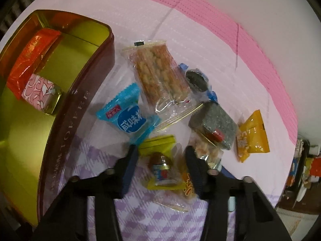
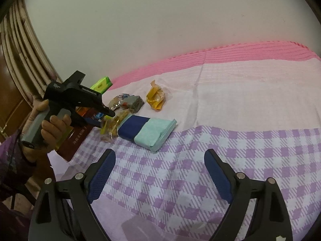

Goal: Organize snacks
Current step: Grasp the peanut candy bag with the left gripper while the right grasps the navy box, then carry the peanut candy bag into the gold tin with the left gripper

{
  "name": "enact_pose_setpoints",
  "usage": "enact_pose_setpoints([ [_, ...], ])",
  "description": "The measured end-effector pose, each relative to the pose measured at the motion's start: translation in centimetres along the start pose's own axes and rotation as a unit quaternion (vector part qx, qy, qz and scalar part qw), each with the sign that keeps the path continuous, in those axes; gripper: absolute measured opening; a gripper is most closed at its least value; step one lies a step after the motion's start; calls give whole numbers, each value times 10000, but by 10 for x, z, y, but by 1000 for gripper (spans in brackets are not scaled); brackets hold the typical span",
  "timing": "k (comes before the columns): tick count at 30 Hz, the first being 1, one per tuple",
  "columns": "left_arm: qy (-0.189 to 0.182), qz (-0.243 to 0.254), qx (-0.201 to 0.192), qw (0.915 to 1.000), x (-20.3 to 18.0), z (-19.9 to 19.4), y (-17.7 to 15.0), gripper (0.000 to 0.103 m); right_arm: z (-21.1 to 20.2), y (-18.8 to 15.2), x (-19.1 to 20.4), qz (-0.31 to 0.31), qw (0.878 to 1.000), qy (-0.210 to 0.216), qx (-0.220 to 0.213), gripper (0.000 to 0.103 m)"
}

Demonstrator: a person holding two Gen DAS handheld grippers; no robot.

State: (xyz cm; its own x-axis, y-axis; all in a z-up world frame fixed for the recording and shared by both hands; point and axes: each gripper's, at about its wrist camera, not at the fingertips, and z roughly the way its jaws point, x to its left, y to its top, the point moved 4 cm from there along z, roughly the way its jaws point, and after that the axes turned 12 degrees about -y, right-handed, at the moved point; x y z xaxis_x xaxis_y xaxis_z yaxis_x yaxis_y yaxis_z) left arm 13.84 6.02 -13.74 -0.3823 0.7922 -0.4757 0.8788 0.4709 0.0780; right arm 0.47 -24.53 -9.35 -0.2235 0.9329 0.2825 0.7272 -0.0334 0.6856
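Our left wrist cam looks steeply down, right up close on the snack pile beside the tin. Our right one sits further back, angled across the bed, catching that same pile.

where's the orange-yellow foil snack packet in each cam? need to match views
Left wrist: orange-yellow foil snack packet lies right of centre on the pale cloth, at the right end of the snack cluster.
Right wrist: same packet lies upper centre, right of the snack pile, apart from it.
Shared landmark: dark grey speckled snack packet, the packet's nearest neighbour in both views.
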Motion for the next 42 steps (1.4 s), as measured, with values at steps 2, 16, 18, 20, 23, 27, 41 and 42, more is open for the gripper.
enact_pose_setpoints([
  [2, -55, -12, 36, 10000, -1, 0, -1, 34, 0, 1, -3, 62, 10000, 9, -6, 90],
  [16, 74, 1363, -169, 9905, 5, -52, -52, 30, 7, 4, 9, -188, 9996, -193, 96, 91],
  [18, -5, 1553, -174, 9877, 0, -61, -60, 30, 12, 8, 26, -625, 9978, -135, 190, 91],
  [20, -96, 1635, -147, 9864, 0, -70, -67, 30, 20, 14, 43, -1105, 9934, -122, 282, 91],
  [23, -215, 1748, -82, 9843, -2, -78, -75, 30, 44, 26, 64, -1874, 9811, -112, 470, 91],
  [27, -309, 1808, -94, 9830, -7, -89, -79, 30, 76, 41, 83, -2685, 9595, -25, 850, 91],
  [41, -451, 1853, -246, 9813, -5, -118, -74, 30, 124, 36, 108, -3599, 9104, -432, 1994, 48],
  [42, -459, 1845, -275, 9814, -3, -121, -73, 30, 119, 32, 110, -3583, 9114, -521, 1957, 48],
])
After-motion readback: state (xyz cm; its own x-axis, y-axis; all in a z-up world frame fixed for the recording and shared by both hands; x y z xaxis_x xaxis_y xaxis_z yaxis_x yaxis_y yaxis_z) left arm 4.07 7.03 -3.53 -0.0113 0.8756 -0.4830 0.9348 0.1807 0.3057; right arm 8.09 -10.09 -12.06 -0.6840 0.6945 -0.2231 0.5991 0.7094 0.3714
